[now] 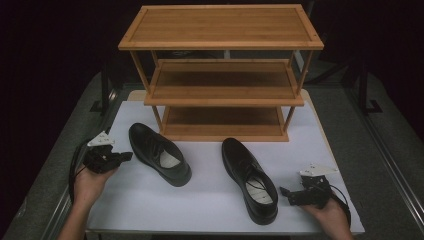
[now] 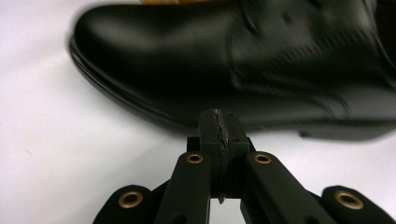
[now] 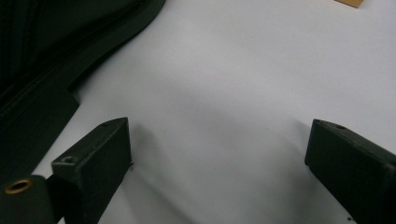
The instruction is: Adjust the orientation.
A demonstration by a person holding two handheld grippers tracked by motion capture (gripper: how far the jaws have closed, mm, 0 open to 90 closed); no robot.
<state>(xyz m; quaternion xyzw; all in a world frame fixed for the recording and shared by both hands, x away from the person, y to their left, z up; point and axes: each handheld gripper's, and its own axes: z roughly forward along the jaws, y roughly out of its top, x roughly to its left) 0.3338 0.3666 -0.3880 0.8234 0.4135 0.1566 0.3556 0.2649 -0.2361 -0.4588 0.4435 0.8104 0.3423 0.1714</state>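
Two black leather shoes lie on the white tabletop [image 1: 200, 210]. The left shoe [image 1: 160, 155] points its toe to the far left, and the right shoe [image 1: 250, 180] lies with its heel toward the front edge. At the table's left edge my left gripper [image 1: 127, 156] is held just left of the left shoe. In the left gripper view that gripper [image 2: 219, 116] has its jaws pressed together with nothing between them, aimed at the shoe's side [image 2: 187, 60]. My right gripper [image 1: 284, 192] rests to the right of the right shoe. In the right gripper view it [image 3: 215, 140] is open over bare table, with the shoe's sole edge [image 3: 46, 60] at left.
A three-tier wooden shoe rack [image 1: 220, 90] stands at the back of the table, all its shelves bare. A corner of it [image 3: 349, 2] peeks into the right gripper view. Grey floor and dark stands surround the table.
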